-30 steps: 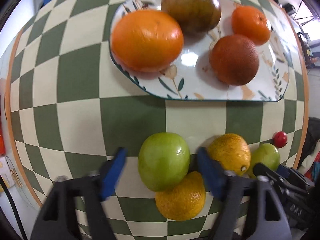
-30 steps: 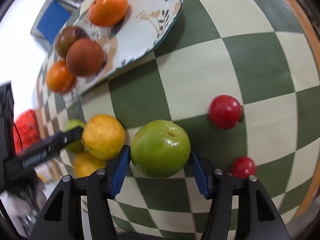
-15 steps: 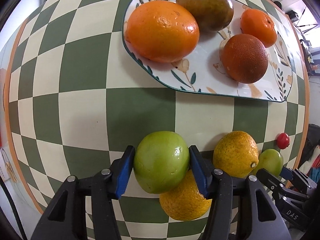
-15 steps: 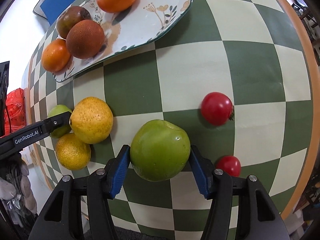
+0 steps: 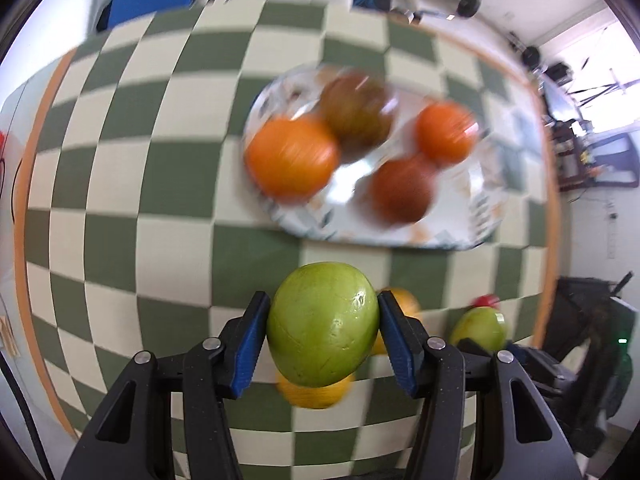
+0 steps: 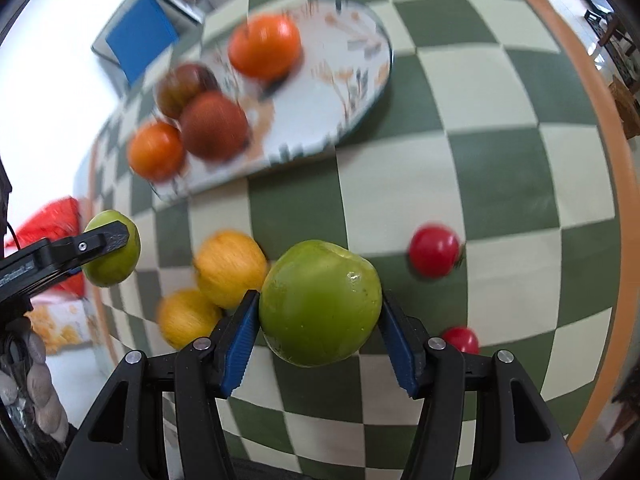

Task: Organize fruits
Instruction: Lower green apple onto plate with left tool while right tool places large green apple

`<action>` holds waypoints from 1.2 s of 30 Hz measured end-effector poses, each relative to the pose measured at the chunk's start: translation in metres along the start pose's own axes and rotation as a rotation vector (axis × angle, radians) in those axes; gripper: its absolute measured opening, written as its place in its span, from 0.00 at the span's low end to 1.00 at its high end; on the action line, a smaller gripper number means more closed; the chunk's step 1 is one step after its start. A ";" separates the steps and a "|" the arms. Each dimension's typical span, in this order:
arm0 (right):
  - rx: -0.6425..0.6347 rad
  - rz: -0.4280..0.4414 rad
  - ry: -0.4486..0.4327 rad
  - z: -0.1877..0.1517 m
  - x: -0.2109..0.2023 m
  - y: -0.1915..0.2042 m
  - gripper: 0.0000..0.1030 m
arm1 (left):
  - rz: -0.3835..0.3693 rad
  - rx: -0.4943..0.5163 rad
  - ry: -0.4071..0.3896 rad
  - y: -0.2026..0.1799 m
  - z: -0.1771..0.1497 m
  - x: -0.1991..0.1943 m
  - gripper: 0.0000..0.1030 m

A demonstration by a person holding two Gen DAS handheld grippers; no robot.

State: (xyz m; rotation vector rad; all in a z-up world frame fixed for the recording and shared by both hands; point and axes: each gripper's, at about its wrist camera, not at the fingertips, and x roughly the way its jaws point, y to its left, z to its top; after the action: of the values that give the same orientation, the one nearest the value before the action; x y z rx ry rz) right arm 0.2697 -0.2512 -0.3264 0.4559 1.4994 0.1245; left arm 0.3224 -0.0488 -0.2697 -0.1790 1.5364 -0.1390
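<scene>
My left gripper [image 5: 322, 332] is shut on a green apple [image 5: 323, 324] and holds it above the checkered table. My right gripper [image 6: 320, 320] is shut on a second green apple [image 6: 320, 304], also off the table. The right wrist view shows the left gripper's finger [image 6: 106, 238] across its apple [image 6: 114, 264] at the left. The floral plate [image 5: 480, 236] lies ahead, blurred, with a large orange [image 5: 292, 160], a dark fruit [image 5: 356, 112], a small orange [image 5: 444, 132] and a brown-red fruit [image 5: 402, 192]. Two yellow citrus fruits [image 6: 230, 268] [image 6: 186, 318] remain on the table below.
Two small red tomatoes [image 6: 434, 250] [image 6: 460, 340] lie on the table right of the right gripper. The plate's right half [image 6: 360, 60] is bare. The orange table rim [image 6: 608, 128] curves along the right. A blue panel [image 6: 140, 36] stands beyond the table.
The left gripper closed on its green apple and lifted it off the table. The right gripper rose with its apple too. Both views pulled back from the plate and are blurred by motion.
</scene>
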 end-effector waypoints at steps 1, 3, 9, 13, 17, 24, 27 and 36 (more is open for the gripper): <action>0.005 0.014 -0.021 0.007 -0.008 0.000 0.60 | -0.017 0.004 -0.007 -0.008 0.010 -0.007 0.51; 0.016 0.040 -0.054 0.024 -0.023 -0.002 0.60 | -0.055 0.024 -0.009 -0.026 0.033 -0.015 0.51; 0.033 0.055 -0.117 0.082 -0.040 -0.016 0.60 | -0.069 0.088 0.034 -0.071 0.081 0.004 0.51; 0.045 0.083 -0.094 0.125 -0.035 -0.027 0.60 | -0.158 -0.001 0.153 -0.077 0.091 0.038 0.51; 0.072 0.121 -0.053 0.154 -0.025 -0.038 0.60 | -0.197 -0.061 0.200 -0.081 0.093 0.052 0.51; 0.072 0.133 -0.005 0.176 -0.006 -0.037 0.60 | -0.208 -0.117 0.229 -0.077 0.093 0.067 0.51; 0.076 0.126 0.006 0.178 -0.003 -0.038 0.60 | -0.203 -0.130 0.230 -0.074 0.093 0.067 0.51; 0.128 0.157 0.012 0.179 -0.004 -0.045 0.70 | -0.170 -0.092 0.203 -0.078 0.095 0.058 0.86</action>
State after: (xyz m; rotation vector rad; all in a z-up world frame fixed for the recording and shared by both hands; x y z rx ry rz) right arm 0.4353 -0.3320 -0.3381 0.6765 1.4880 0.1554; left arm 0.4209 -0.1345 -0.3077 -0.3780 1.7301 -0.2264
